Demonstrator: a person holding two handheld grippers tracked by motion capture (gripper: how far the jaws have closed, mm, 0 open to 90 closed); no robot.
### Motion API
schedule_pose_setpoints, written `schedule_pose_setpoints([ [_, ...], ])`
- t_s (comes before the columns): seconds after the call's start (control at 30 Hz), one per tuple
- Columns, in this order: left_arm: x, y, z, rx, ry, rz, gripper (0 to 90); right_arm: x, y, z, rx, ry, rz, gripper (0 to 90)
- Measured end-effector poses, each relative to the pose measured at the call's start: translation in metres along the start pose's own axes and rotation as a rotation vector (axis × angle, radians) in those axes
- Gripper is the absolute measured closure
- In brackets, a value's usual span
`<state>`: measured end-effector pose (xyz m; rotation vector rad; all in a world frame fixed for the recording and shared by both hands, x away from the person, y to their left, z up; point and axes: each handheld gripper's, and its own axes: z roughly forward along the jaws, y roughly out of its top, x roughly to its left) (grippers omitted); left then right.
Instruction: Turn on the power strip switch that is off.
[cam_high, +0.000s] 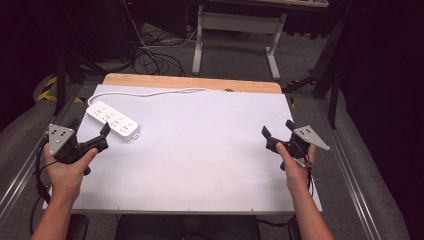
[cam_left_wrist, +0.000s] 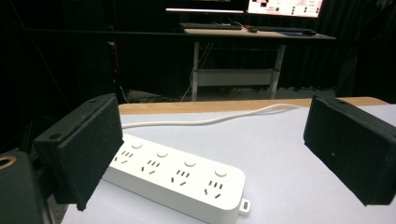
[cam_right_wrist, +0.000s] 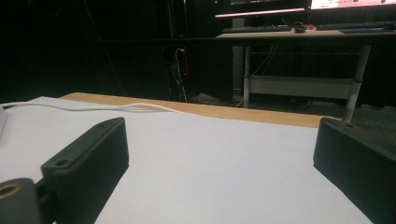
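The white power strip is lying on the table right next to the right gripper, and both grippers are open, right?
Not quite. The white power strip lies next to the left gripper, not the right gripper, which is across the table. The high view shows this. Both grippers are open, as you said.

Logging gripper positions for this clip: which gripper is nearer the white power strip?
Left. The left gripper sits just beside the power strip at the table's left side, jaws open toward it. The right gripper is far across the table, also open.
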<state>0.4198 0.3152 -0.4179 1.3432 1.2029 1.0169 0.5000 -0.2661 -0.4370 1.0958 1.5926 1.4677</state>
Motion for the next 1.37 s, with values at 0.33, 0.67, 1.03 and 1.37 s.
schedule_pose_setpoints([
  [0.33, 0.0011, -0.0018, 0.0004, -0.015, 0.006, 0.023, 1.9, -0.0014, -0.0004, -0.0001, 0.002, -0.008, 0.002, 1.7],
  [0.67, -0.0004, -0.0029, 0.0015, -0.015, -0.003, 0.036, 1.8, -0.0013, -0.0008, -0.0002, 0.006, -0.007, -0.001, 1.7],
  [1.03, -0.0012, -0.0029, 0.0022, -0.016, -0.006, 0.041, 2.4, -0.0019, -0.0007, -0.0018, 0.003, -0.009, 0.002, 1.7],
  [1.37, -0.0005, -0.0031, 0.0023, -0.019, -0.004, 0.041, 2.9, -0.0017, -0.001, -0.0016, 0.002, -0.007, 0.0, 1.7],
])
